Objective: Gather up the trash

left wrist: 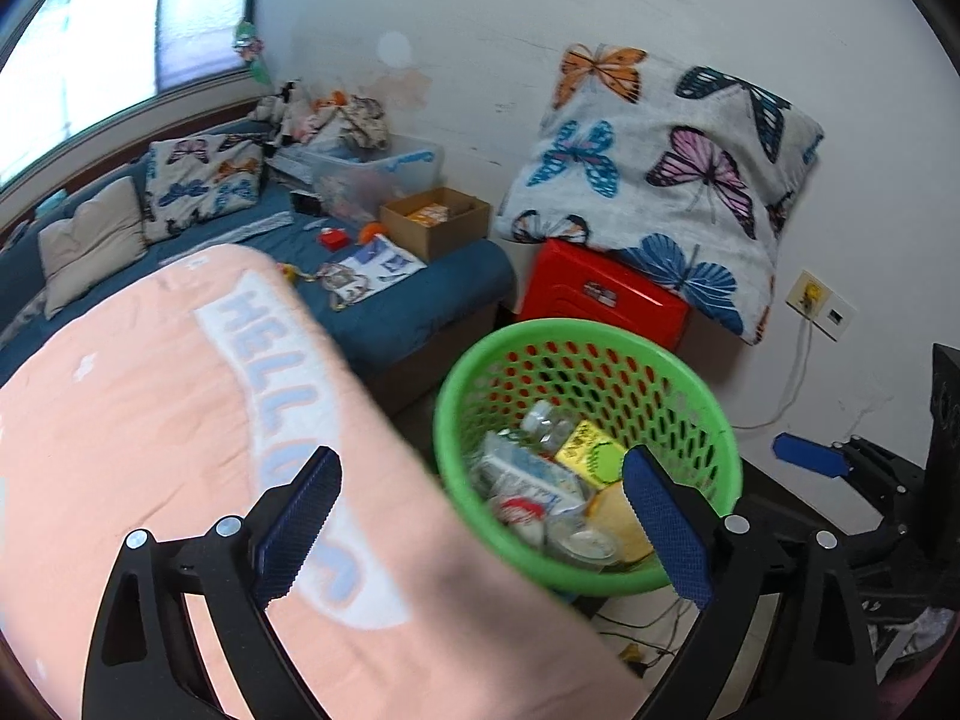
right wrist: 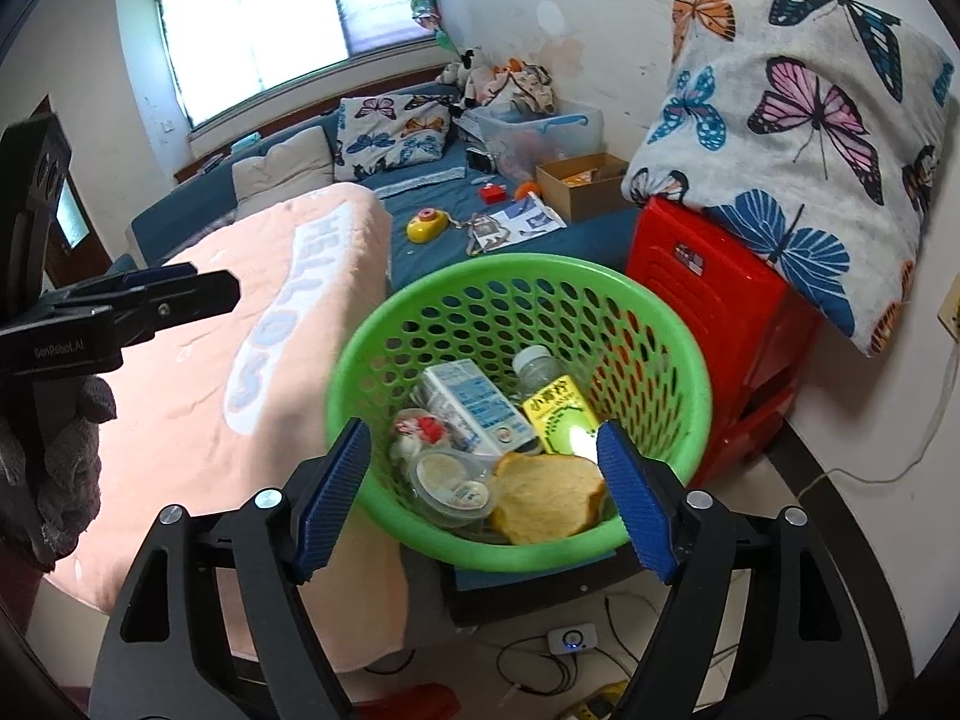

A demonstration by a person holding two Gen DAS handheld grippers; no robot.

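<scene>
Holding trash, a green basket (right wrist: 522, 324) stands beside the bed (right wrist: 576, 234), a red stool (right wrist: 714, 306) just behind it; contents: bread slice (right wrist: 549, 504), yellow carton (right wrist: 558, 414), white-blue carton (right wrist: 474, 408), clear bottle (right wrist: 537, 363), round plastic lid (right wrist: 447, 477), red-white wrapper (right wrist: 420, 426).

Right hand-held gripper (right wrist: 486, 504): jaws wide apart, nothing between the pads; fingers straddle the basket's near rim, bread slice lying just beyond and between the tips, not touched.

Left hand-held gripper (left wrist: 480, 531): jaws spread wide, nothing gripped; left finger over a pink blanket (left wrist: 150, 420) lettered "HELLO", right finger over the basket's near rim, trash beyond the tips; in the right wrist view it shows at far left, held by a grey-gloved hand (right wrist: 54, 468), well apart from the basket.

Bed: blue cover, cardboard box (right wrist: 585, 183), yellow toy (right wrist: 426, 225), papers (right wrist: 516, 225); butterfly pillow (right wrist: 810, 138) atop the stool against the wall.
</scene>
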